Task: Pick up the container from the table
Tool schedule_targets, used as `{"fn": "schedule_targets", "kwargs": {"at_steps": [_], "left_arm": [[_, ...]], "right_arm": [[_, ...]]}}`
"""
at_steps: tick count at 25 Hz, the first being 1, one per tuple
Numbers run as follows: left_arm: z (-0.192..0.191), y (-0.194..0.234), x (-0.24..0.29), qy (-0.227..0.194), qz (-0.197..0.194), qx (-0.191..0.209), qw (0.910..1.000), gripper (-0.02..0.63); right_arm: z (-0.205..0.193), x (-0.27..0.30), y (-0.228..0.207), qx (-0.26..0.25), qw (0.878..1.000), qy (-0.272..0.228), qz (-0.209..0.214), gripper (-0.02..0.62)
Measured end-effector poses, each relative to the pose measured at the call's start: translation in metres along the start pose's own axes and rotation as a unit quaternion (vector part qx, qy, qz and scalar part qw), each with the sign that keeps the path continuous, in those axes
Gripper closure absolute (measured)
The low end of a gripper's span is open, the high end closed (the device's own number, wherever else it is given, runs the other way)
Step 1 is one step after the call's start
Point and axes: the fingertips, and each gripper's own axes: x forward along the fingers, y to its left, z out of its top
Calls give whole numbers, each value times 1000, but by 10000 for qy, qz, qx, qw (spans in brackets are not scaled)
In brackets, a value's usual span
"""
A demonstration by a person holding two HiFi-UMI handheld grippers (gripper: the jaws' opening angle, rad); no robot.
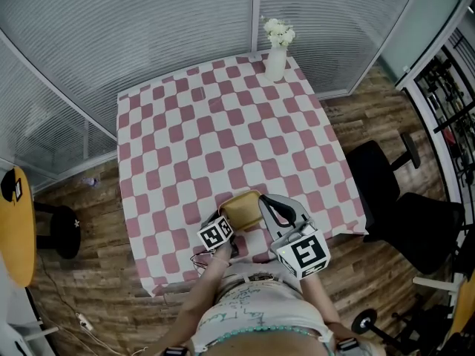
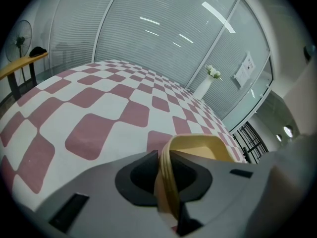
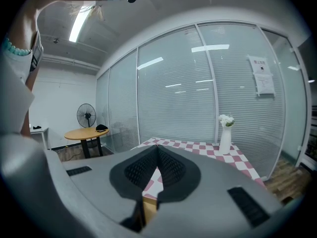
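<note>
A yellow container [image 1: 241, 208] is at the near edge of the pink-and-white checked table [image 1: 208, 124]. My left gripper [image 1: 234, 224] is shut on its near rim. In the left gripper view the yellow rim [image 2: 168, 182] runs pinched between the two dark pads, and the open bowl [image 2: 198, 145] shows beyond them. Whether the container rests on the cloth I cannot tell. My right gripper [image 1: 263, 199] hangs just right of the container, its jaws shut with nothing between them [image 3: 157, 155]. A sliver of yellow [image 3: 148, 205] shows below those jaws.
A white vase of white flowers [image 1: 276, 50] stands at the table's far edge. Glass partition walls with blinds lie behind it. A black office chair [image 1: 386, 191] is to the right, and a round yellow side table [image 1: 15, 228] to the left.
</note>
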Motion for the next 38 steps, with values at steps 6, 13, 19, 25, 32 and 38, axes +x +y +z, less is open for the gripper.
{"fn": "schedule_targets", "kwargs": {"at_steps": [6, 13, 19, 25, 32, 38], "left_arm": [[4, 0, -5, -31, -29, 5, 10000, 557], [7, 0, -15, -107, -84, 74, 9999, 557], [8, 3, -24, -135, -128, 118, 9998, 557], [15, 3, -38, -255, -175, 226, 9993, 557], [38, -4, -61, -551, -314, 421, 9971, 557], [53, -15, -81, -768, -520, 508, 9944, 557]], "right_arm": [[-2, -1, 0, 9, 10000, 40, -30, 601], [-3, -5, 2, -2, 10000, 51, -68, 601], [-2, -9, 4, -14, 9999, 63, -107, 601], [-7, -12, 7, -16, 9998, 156, -107, 601], [-7, -13, 13, -47, 9999, 150, -63, 601], [-6, -14, 18, -73, 9999, 145, -40, 601]]}}
